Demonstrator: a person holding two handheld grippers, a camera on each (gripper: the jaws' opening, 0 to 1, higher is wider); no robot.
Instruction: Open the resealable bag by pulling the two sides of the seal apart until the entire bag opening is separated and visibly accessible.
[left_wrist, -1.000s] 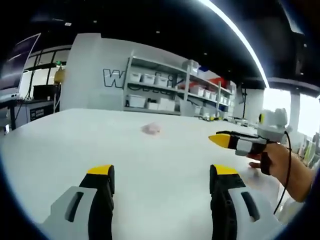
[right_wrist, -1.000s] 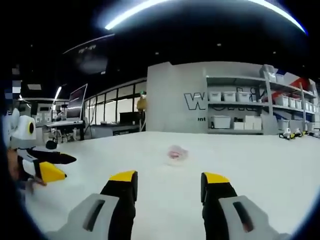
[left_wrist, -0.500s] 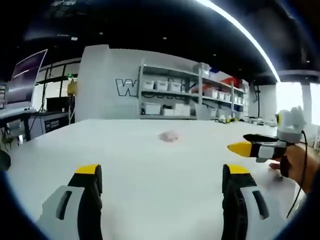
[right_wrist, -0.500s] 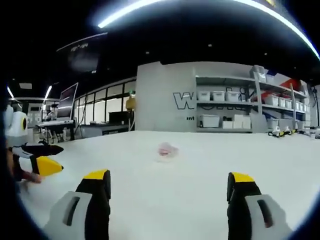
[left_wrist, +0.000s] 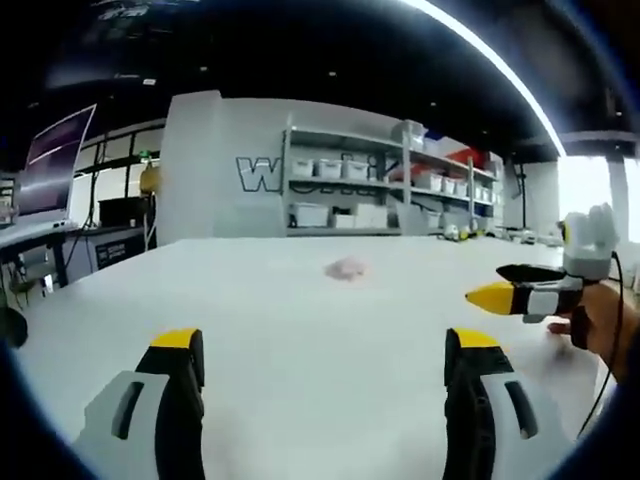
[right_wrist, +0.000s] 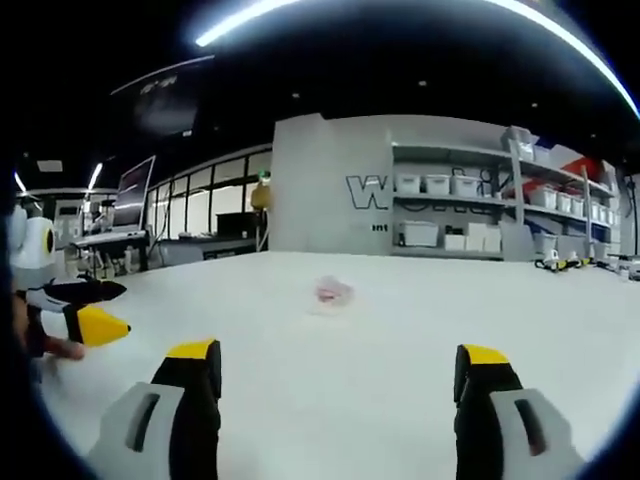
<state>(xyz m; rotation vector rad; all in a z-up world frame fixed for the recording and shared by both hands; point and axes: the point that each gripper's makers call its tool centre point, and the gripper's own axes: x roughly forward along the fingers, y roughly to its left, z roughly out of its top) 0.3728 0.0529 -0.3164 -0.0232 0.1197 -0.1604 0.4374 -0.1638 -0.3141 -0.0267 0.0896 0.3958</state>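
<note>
Left gripper (left_wrist: 325, 350) held level, jaws rising from six o'clock and spread wide apart, yellow tips up, nothing between them. Right gripper (right_wrist: 340, 365) likewise: jaws parted wide, yellow-tipped, nothing held. In the left gripper view, right gripper (left_wrist: 495, 297) reaching in from three o'clock, yellow tip pointing toward nine o'clock, gripped by a hand (left_wrist: 600, 325) at the edge. In the right gripper view, left gripper (right_wrist: 100, 325) entering from nine o'clock, yellow tip aimed toward three o'clock, fingers (right_wrist: 60, 348) curled beneath it.
</note>
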